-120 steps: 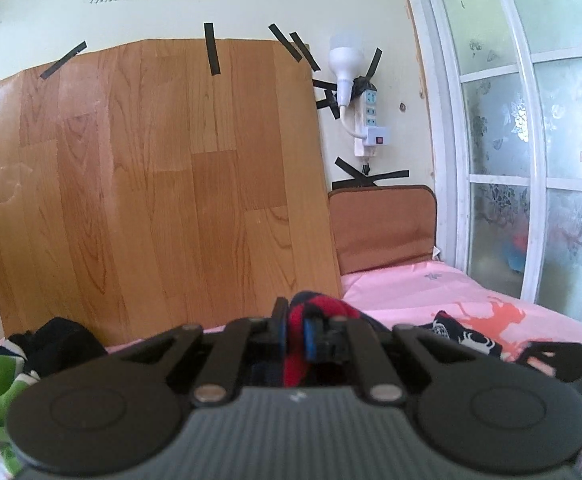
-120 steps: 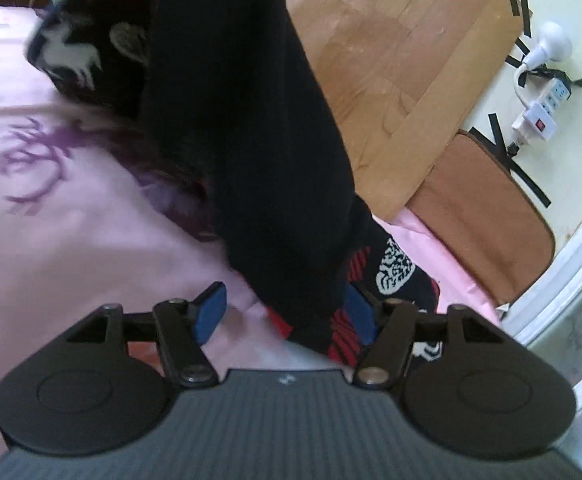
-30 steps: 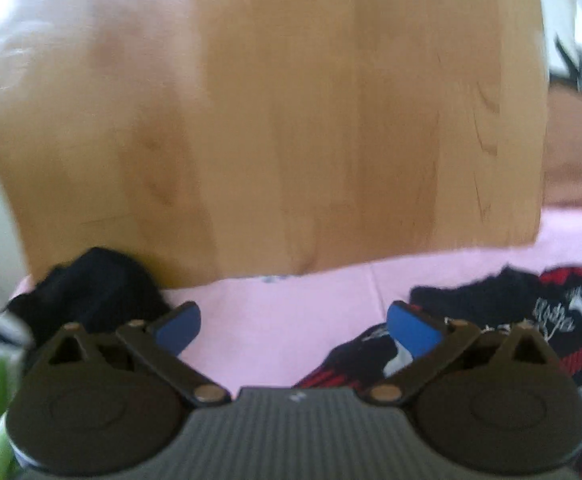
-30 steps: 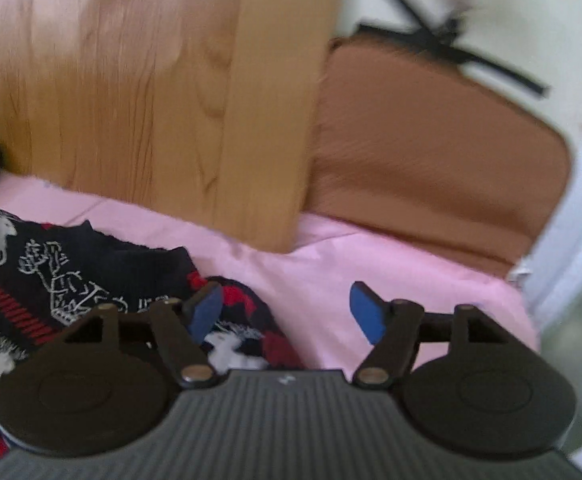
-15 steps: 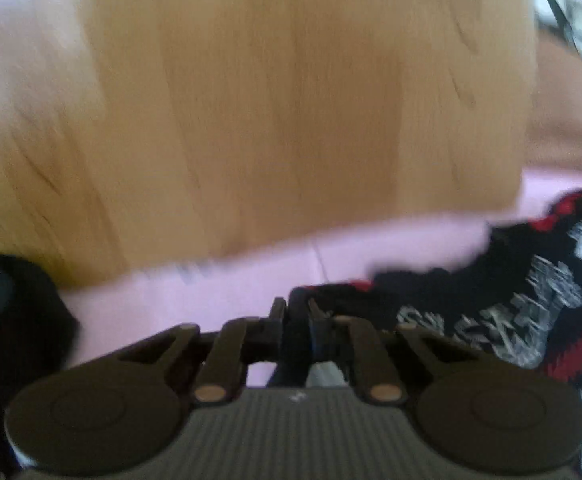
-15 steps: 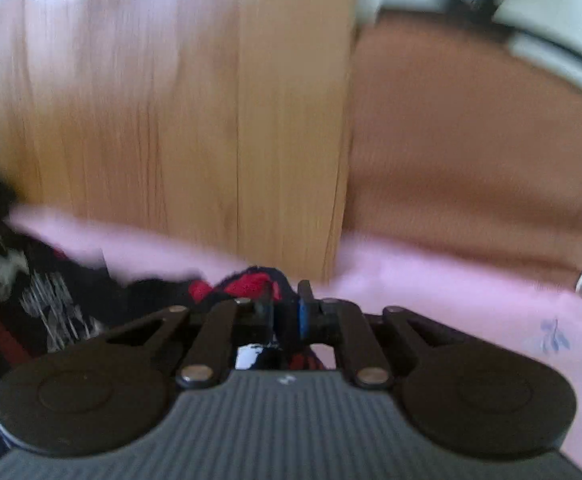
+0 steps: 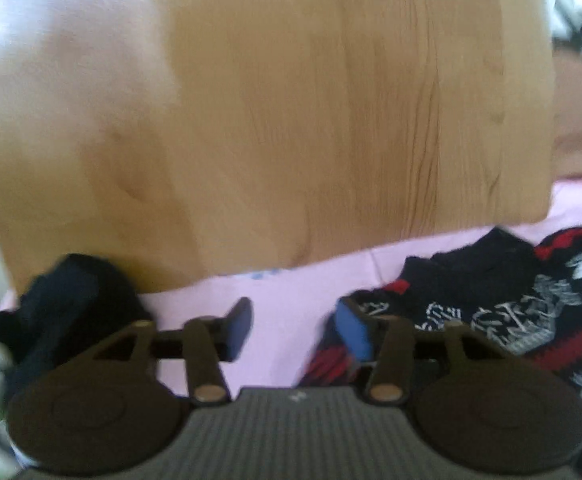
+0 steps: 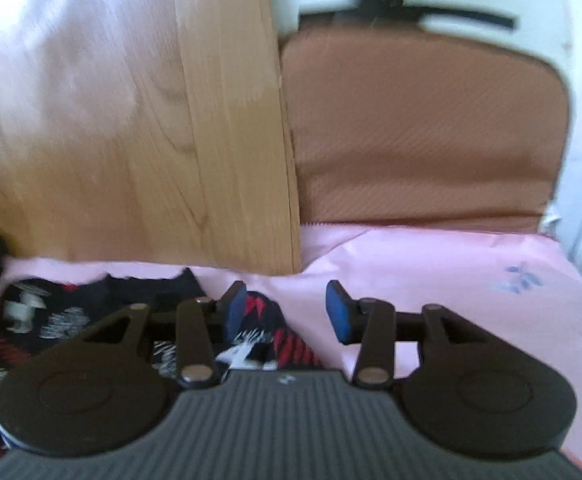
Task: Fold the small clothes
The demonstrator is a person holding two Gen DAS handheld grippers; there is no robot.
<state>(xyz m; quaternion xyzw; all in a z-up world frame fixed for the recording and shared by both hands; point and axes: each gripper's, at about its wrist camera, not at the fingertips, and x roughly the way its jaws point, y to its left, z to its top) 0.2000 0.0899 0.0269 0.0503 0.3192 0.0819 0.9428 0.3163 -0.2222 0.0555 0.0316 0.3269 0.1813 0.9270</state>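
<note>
No brand, label or legible writing is to be made out in either view; only white figures, too blurred to be identified, are seen knitted into the garment. A dark patterned garment (image 7: pixel 503 312), black with red bands and white motifs, is laid on a pink sheet (image 7: pixel 291 288) in front of a wood-grain board (image 7: pixel 291 112). In the left wrist view, the left gripper (image 7: pixel 293 330) is held with its blue-padded fingers (image 7: pixel 353 332) spread apart; its jaws have just been opening, and only bare pink sheet is seen in the gap. The garment's edge is found just beside and beneath the right-hand finger, and whether it is touched cannot be told. A heap of black cloth (image 7: pixel 63 304) is seen at the far left, against the foot of the board. In the right wrist view, the right gripper (image 8: pixel 287 312) is likewise held spread, its jaws having just been opening. Here a corner of the same garment (image 8: pixel 263 328) is lying partly within the gap, close against the left-hand pad, while the right-hand pad is kept over bare sheet; nothing is pinched. A brown cushion (image 8: pixel 423 128) is propped behind the sheet, beside the board.
</note>
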